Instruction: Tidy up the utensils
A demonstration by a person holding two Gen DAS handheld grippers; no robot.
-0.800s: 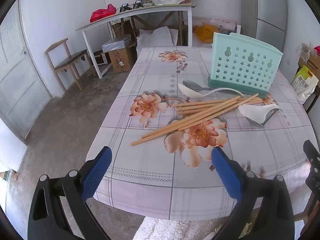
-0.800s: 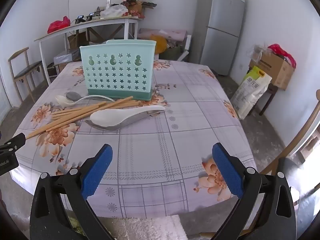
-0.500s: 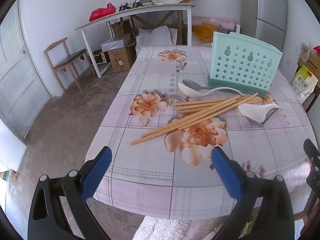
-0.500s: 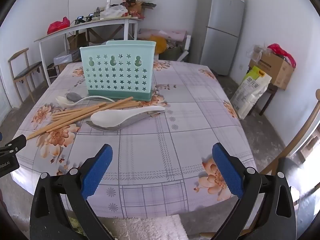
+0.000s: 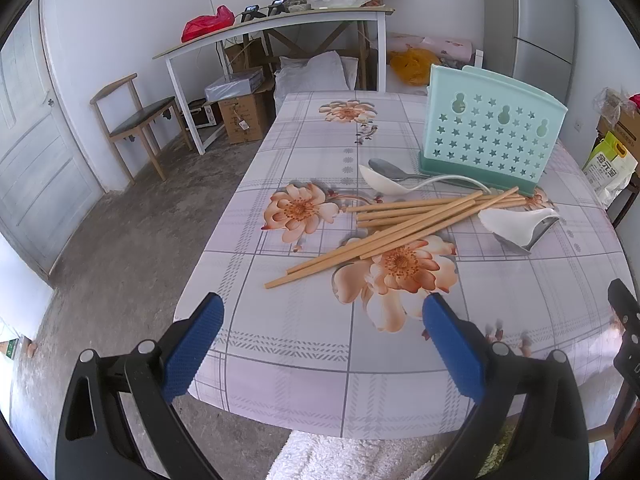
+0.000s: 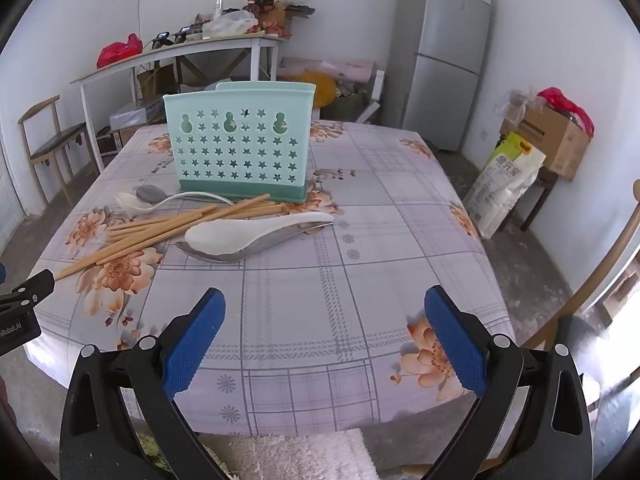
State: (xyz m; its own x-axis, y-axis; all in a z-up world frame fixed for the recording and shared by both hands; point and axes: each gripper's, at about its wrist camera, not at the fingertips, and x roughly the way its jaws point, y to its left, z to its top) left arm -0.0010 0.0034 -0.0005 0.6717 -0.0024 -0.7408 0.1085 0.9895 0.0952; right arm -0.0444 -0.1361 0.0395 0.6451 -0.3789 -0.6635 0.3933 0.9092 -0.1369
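A teal utensil holder [image 5: 490, 146] [image 6: 240, 152] with star holes stands upright on the floral tablecloth. In front of it lie several wooden chopsticks [image 5: 400, 224] [image 6: 172, 226], a white ceramic spoon on a metal spoon [image 6: 244, 236] [image 5: 516, 224], and a second white spoon with a metal spoon [image 5: 384, 178] [image 6: 148, 198]. My left gripper [image 5: 320, 344] is open and empty above the table's near edge, short of the chopsticks. My right gripper [image 6: 324, 340] is open and empty over the near edge, short of the white spoon.
The table [image 6: 360, 280] drops off at its front edge below both grippers. A wooden chair [image 5: 136, 120] and a white side table [image 5: 280, 32] stand at the left back. A fridge [image 6: 444, 52], a sack [image 6: 504, 184] and a chair back [image 6: 600, 272] are to the right.
Both grippers stay open. The views have barely shifted; nothing on the table has moved.
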